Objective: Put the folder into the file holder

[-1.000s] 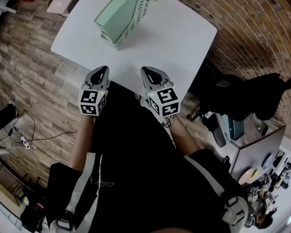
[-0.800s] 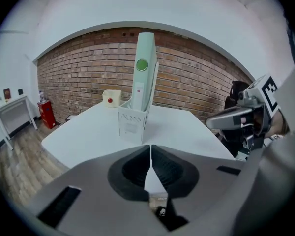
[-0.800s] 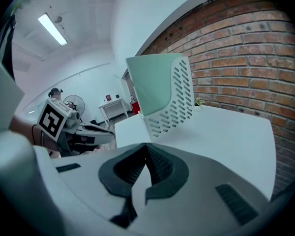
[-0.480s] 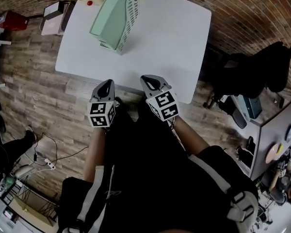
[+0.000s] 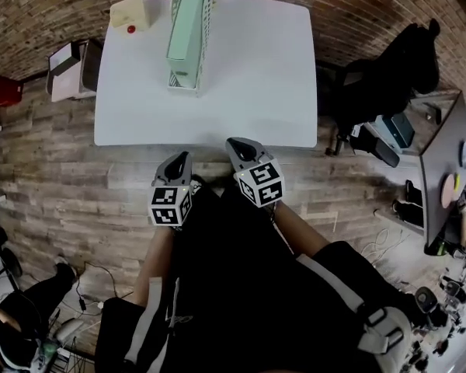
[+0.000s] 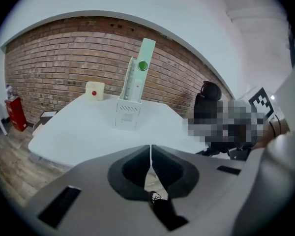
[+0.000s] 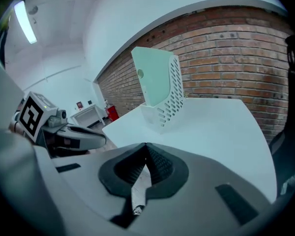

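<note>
Cabinet [image 5: 71,70] is standing on the wooden floor beside the white table [image 5: 256,92], ahead and well to the left of the left gripper's fingers. A cream box [image 5: 129,12] with a red button is sitting at the table's far left corner. Just right of it, the white file holder [image 5: 185,82] is standing upright with the mint-green folder [image 5: 186,14] already sitting inside it. Both are well ahead of the fingers of both grippers and apart from them. The left gripper [image 5: 182,158] is hovering at the table's near edge, its fingers pressing together with nothing between them. The right gripper [image 5: 239,144] is hovering just beside it, fingers likewise pressing together on nothing. A black chair [image 5: 388,64] is standing off the table's right side, ahead and right of the right gripper's fingers.
</note>
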The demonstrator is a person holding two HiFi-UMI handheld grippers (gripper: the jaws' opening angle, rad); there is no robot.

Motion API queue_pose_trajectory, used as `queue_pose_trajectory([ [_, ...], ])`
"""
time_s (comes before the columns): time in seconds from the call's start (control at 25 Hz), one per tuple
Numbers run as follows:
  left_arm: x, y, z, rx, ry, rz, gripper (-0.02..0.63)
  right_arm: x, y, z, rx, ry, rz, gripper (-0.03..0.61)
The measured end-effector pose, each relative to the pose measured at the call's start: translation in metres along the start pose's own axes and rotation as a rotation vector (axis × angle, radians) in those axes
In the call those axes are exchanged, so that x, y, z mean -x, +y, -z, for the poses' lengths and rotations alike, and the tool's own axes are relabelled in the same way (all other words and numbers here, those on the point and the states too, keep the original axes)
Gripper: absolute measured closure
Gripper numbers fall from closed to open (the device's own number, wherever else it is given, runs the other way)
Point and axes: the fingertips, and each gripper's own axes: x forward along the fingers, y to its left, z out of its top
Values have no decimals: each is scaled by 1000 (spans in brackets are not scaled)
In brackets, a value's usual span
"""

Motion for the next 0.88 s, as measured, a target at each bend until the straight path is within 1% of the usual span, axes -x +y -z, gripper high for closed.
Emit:
queue_pose_trajectory([
  [0.08, 15, 4, 6, -12, 10, 30, 584, 2, 20, 7, -25, -2, 27, 569],
  [0.16, 23, 8, 4, -36, 12, 57, 584, 4, 33, 7, -32, -12, 57, 569],
  [0.28, 29, 3, -5, -73, -5, 91, 584, 18, 40, 1, -41, -40, 100, 569],
  [0.4, 40, -6, -20, -83, -27, 99, 584, 38, 45, -14, -41, -69, 120, 569],
  [0.52, 40, -16, -52, -96, -71, 113, 584, 50, 39, -43, 5, -114, 149, 569],
  [0.68, 40, -34, -112, -87, -187, 142, 584, 70, 20, -98, 55, -225, 202, 569],
  [0.88, 56, -51, -173, -121, -318, 119, 584, 98, 18, -154, 95, -352, 230, 569],
])
